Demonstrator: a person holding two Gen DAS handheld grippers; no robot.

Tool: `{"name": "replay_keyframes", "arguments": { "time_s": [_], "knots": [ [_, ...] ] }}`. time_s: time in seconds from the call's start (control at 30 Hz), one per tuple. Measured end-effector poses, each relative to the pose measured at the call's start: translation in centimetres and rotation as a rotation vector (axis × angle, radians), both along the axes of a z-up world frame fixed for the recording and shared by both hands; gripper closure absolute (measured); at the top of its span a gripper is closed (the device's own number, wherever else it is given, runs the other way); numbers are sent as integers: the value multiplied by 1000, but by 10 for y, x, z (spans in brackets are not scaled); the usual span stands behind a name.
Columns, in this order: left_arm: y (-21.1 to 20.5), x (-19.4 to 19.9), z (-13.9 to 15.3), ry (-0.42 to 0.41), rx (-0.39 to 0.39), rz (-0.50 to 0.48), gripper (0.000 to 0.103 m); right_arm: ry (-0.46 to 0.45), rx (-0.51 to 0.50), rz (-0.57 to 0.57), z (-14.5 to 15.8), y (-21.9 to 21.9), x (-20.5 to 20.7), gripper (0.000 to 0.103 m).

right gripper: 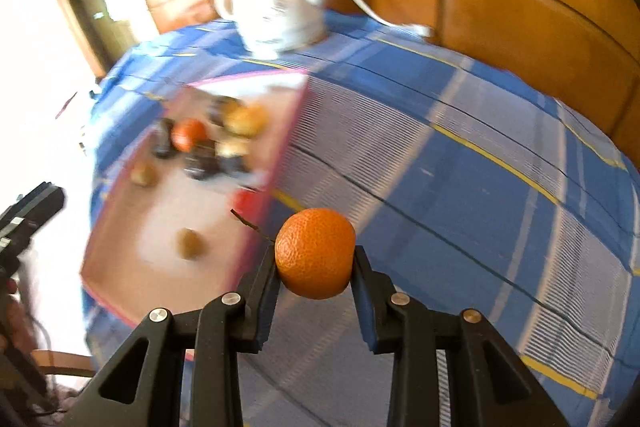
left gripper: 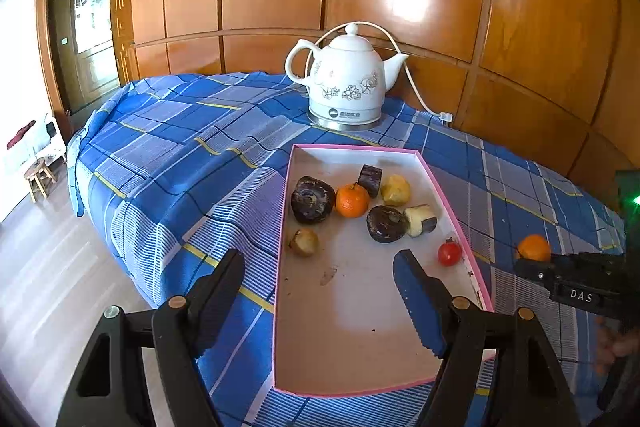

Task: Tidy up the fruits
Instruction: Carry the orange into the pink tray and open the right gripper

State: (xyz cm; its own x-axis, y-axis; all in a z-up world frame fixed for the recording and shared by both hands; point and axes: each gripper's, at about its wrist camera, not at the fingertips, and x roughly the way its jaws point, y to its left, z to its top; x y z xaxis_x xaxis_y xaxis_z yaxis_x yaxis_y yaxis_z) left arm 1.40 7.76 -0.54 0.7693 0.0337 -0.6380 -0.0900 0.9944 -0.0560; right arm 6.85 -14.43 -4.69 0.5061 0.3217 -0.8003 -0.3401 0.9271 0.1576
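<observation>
Seen from the left wrist: left tool [left gripper: 320, 291] spread wide and empty over the near end of the pink-rimmed tray [left gripper: 456, 215], already loaded with one orange [left gripper: 352, 201], a tomato [left gripper: 449, 253] and several dark and pale pieces, with a white kettle [left gripper: 346, 79] standing beyond on the bench [left gripper: 180, 147]. Seen from the right wrist: right tool [right gripper: 314, 267] pinching a second orange [right gripper: 316, 253] above the checked cloth, just right of the blurred tray, so most looks sorted and this fruit still needs placing, with the raised rim to clear.
</observation>
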Motion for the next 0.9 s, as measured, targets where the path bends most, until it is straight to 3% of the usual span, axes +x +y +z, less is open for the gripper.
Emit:
{"name": "replay_keyframes", "arguments": {
  "time_s": [0.4,0.7,0.9],
  "knots": [
    [12,-3,-1,-9,-5,29,26,-1,51,167,19,85,15,69],
    [24,-3,-8,7,-18,57,26,139,22,196,-22,122,51,66],
    [31,1,-19,36,-20,80,26,156,31,195,-34,120,54,63]
  ]
}}
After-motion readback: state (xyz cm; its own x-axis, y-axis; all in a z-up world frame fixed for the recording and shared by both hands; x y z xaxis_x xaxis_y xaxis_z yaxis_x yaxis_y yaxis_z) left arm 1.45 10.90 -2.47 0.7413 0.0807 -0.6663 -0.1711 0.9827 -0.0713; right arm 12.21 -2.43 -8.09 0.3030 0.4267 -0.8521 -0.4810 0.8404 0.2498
